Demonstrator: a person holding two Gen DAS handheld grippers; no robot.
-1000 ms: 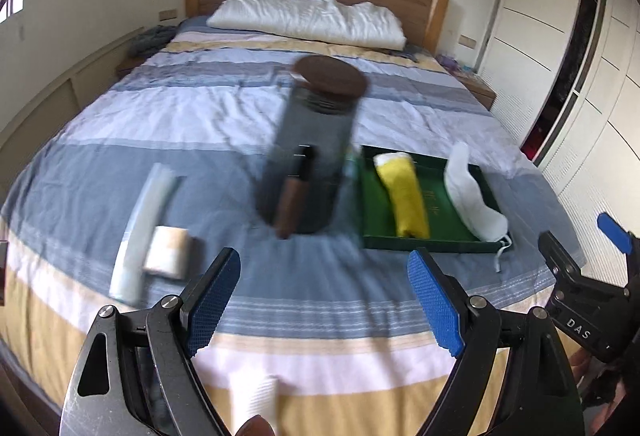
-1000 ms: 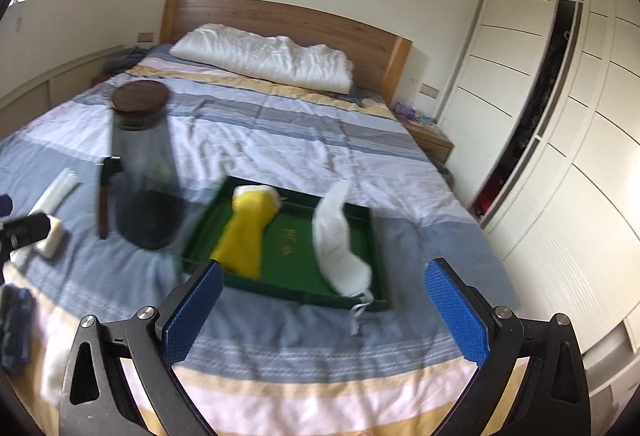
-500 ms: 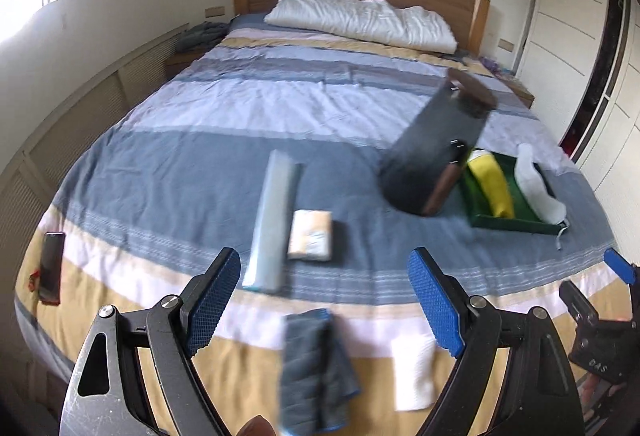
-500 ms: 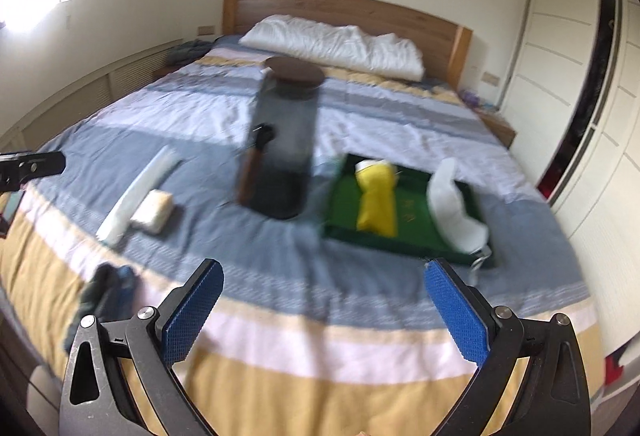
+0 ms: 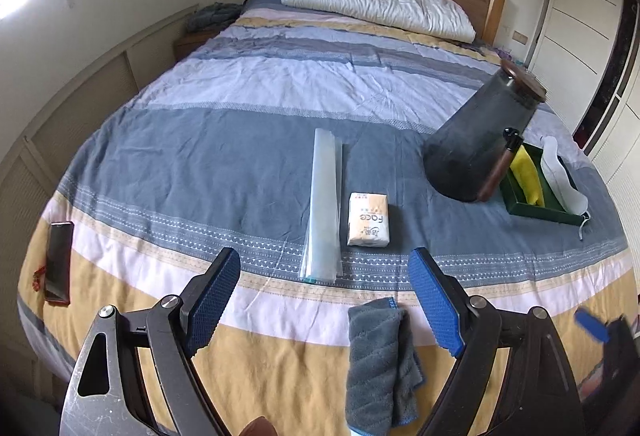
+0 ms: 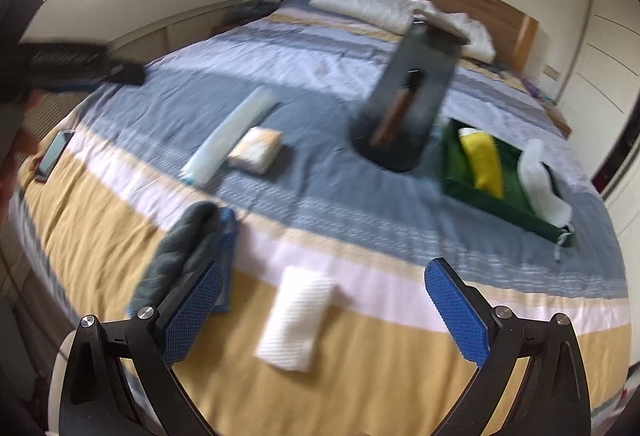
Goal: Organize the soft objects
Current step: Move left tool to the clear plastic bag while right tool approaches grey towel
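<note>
A folded grey cloth (image 5: 378, 360) lies on the yellow stripe near the bed's foot, between the open jaws of my left gripper (image 5: 326, 302), which hangs above it with nothing held. The same grey cloth (image 6: 182, 252) sits by the left finger in the right wrist view. A folded white cloth (image 6: 296, 318) lies between the open jaws of my right gripper (image 6: 326, 310), which holds nothing. A green tray (image 5: 532, 210) (image 6: 460, 186) at the right holds a yellow cloth (image 6: 482, 160) and a white mask (image 6: 542, 184).
A tall dark jar (image 5: 482, 140) with a brown lid stands left of the tray. A tissue pack (image 5: 368, 219) and a long clear plastic sleeve (image 5: 324, 204) lie mid-bed. A phone (image 5: 59, 266) rests at the bed's left edge. A pillow (image 5: 380, 4) lies by the headboard.
Both views have swung left and down toward the bed's foot. The grey cloth and white cloth have come into view between the fingers. The jaws stayed equally wide.
</note>
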